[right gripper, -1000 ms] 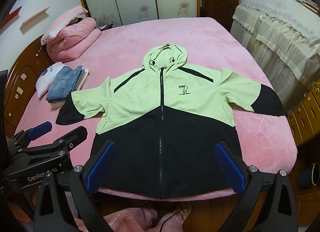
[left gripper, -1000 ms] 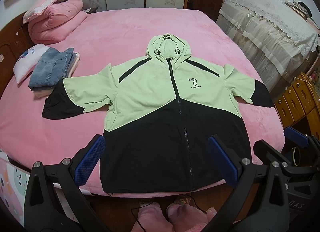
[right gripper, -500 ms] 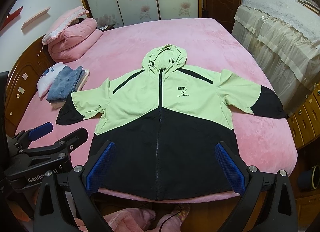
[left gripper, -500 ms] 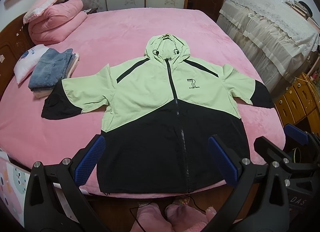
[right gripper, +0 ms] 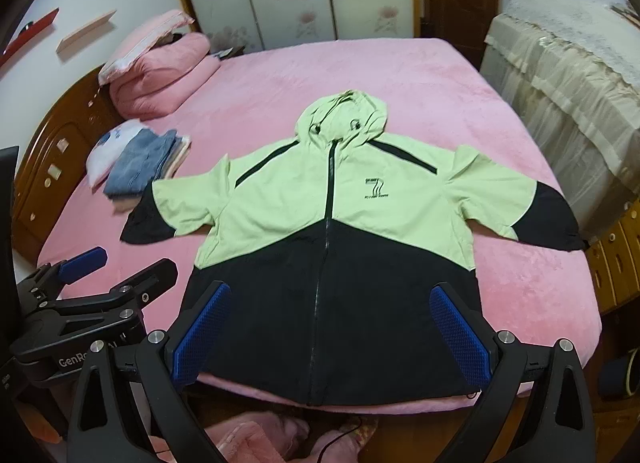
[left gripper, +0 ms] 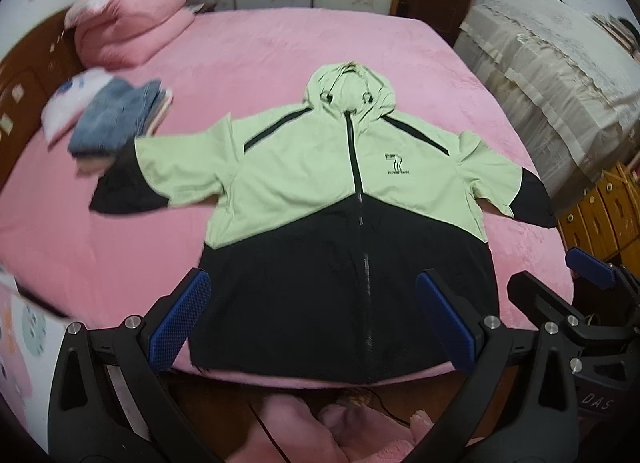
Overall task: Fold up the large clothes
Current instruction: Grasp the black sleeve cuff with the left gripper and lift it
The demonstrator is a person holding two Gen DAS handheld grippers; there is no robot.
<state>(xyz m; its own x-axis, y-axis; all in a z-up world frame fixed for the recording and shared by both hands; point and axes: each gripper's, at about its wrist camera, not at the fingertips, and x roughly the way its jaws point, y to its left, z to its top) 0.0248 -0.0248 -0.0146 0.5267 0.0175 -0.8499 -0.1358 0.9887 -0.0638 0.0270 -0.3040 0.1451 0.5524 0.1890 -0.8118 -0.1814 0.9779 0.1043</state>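
Note:
A light green and black hooded jacket (left gripper: 344, 199) (right gripper: 332, 239) lies flat, zipped and face up on the pink bed (left gripper: 280, 47) (right gripper: 360, 71), with its hood far from me, both sleeves spread out and its black hem at the near edge. My left gripper (left gripper: 314, 311) hangs open above the hem, holding nothing. My right gripper (right gripper: 330, 323) is open too, over the hem, and empty. Each gripper shows at the side of the other's view: the right gripper (left gripper: 592, 275) and the left gripper (right gripper: 100, 275).
Folded jeans on a white pillow (left gripper: 116, 119) (right gripper: 140, 163) lie beside the jacket's left sleeve. A folded pink quilt (left gripper: 132, 27) (right gripper: 164, 71) sits at the wooden headboard. A cloth-covered cabinet (left gripper: 560, 75) and wooden drawers (left gripper: 600, 211) stand right of the bed. Pink slippers (left gripper: 320, 435) are on the floor.
Both grippers have moved a little forward and lower toward the jacket's hem, so the jacket looks bigger. The jacket has not moved and both grippers have stayed open.

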